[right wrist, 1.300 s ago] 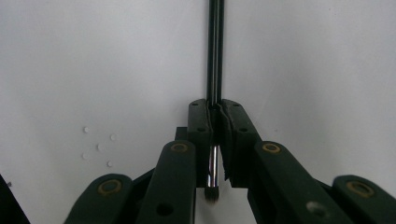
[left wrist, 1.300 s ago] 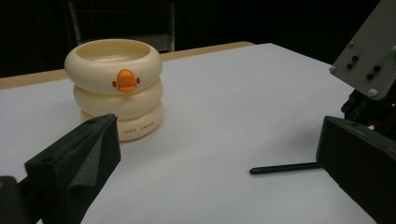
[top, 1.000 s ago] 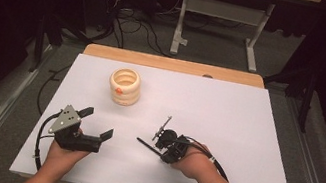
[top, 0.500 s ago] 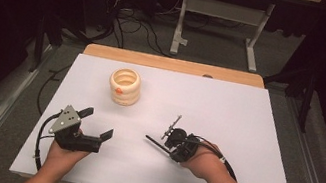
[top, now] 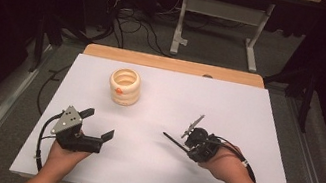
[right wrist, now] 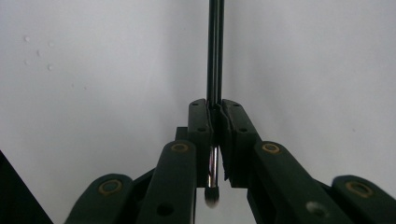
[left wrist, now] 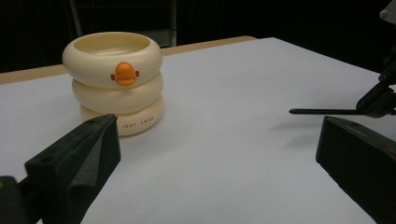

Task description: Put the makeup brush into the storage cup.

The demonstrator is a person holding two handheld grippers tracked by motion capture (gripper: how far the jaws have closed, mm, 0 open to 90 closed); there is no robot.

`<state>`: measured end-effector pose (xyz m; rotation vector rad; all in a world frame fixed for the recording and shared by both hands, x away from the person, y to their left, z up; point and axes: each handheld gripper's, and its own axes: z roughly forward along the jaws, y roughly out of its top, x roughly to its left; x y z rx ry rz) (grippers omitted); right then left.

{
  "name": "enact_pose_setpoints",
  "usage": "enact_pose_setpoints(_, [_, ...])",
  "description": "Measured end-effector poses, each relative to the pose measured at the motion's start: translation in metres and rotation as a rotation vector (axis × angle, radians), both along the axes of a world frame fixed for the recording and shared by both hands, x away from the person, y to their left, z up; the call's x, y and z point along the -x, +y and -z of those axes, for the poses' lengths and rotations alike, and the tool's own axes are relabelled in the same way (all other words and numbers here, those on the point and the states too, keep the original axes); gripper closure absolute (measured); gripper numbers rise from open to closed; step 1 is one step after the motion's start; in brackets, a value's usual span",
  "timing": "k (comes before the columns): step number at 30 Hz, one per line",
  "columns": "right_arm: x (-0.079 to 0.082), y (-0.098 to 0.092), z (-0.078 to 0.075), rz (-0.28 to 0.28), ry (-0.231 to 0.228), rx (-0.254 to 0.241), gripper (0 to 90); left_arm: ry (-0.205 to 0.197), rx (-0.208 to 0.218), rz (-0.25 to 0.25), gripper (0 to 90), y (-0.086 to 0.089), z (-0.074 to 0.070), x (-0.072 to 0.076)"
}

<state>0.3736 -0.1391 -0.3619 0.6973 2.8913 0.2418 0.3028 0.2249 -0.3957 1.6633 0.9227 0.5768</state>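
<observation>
We see a white table (top: 257,118) with a wooden strip along its far edge. Toward the far left of it stands a cream stack of three rings (top: 125,86), an orange beak on the top one. Near the front edge, the left gripper (top: 96,124) hovers with jaws spread apart. The right gripper (top: 192,142) is clamped on a thin dark rod (right wrist: 215,51), perhaps a pen.
</observation>
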Motion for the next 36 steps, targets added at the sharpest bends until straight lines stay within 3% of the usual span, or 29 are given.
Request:
enact_pose_setpoints(11, [0.002, -0.03, -0.003, 0.028, -0.022, 0.012, 85.9, 0.004, -0.006, -0.003, 0.5, -0.001, 0.001, 0.0])
enact_pose_setpoints(18, [0.003, -0.035, 0.005, 0.031, -0.01, 0.015, 85.9, -0.004, 0.003, -0.011, 0.4, 0.0, 0.0, 0.0])
enact_pose_setpoints(23, [0.001, -0.033, 0.005, 0.018, -0.008, 0.012, 85.9, 0.019, 0.002, -0.018, 0.2, -0.004, -0.001, -0.006])
enact_pose_setpoints(26, [0.001, -0.03, 0.005, 0.009, -0.007, 0.016, 85.9, 0.017, 0.008, -0.032, 0.2, -0.006, -0.009, -0.011])
enact_pose_setpoints(31, [-0.001, -0.027, 0.001, 0.002, -0.012, 0.007, 85.9, -0.027, -0.012, -0.037, 0.2, -0.014, -0.027, -0.017])
enact_pose_setpoints(36, [-0.002, -0.023, -0.003, -0.006, -0.012, 0.007, 85.9, -0.058, -0.024, -0.038, 0.2, -0.023, -0.046, -0.033])
